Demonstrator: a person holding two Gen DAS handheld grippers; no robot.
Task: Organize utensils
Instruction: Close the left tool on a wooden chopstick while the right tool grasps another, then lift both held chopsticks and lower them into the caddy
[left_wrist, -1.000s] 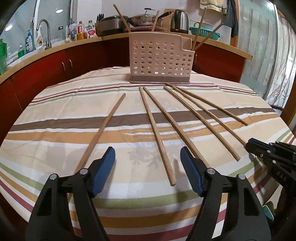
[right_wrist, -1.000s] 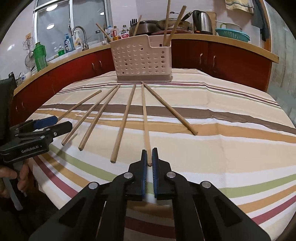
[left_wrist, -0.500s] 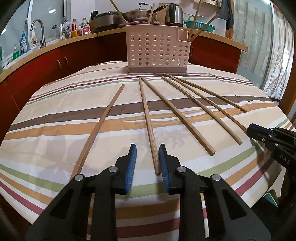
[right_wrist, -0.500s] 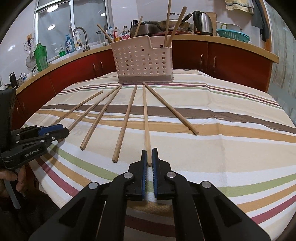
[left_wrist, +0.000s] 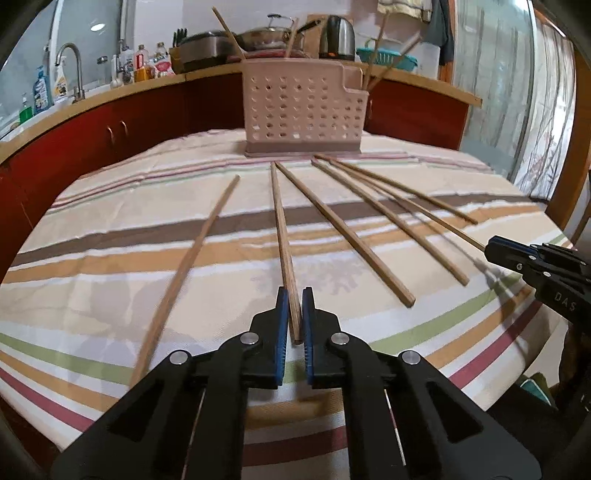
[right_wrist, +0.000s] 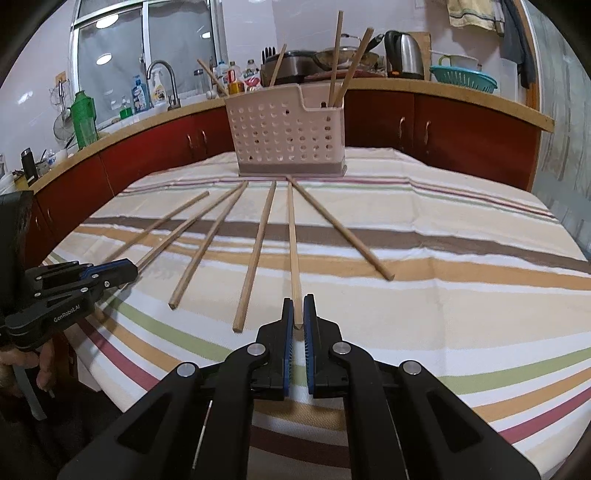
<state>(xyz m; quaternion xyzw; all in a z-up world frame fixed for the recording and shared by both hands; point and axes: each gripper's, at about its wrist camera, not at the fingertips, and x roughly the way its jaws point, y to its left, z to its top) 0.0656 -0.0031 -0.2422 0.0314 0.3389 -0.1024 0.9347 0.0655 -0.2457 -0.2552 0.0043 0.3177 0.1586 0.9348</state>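
Six wooden chopsticks fanned on striped tablecloth, before perforated pink plastic utensil holder.
Left gripper pinches second wooden chopstick; right gripper pinches fifth wooden chopstick.

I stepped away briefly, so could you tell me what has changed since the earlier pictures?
The left gripper came forward around a chopstick and closed onto its near end. The right gripper stayed shut on its own chopstick; the other chopsticks and the holder stayed put.

My left gripper pinched closed, tilted downward | my right gripper clamped likewise, angled down
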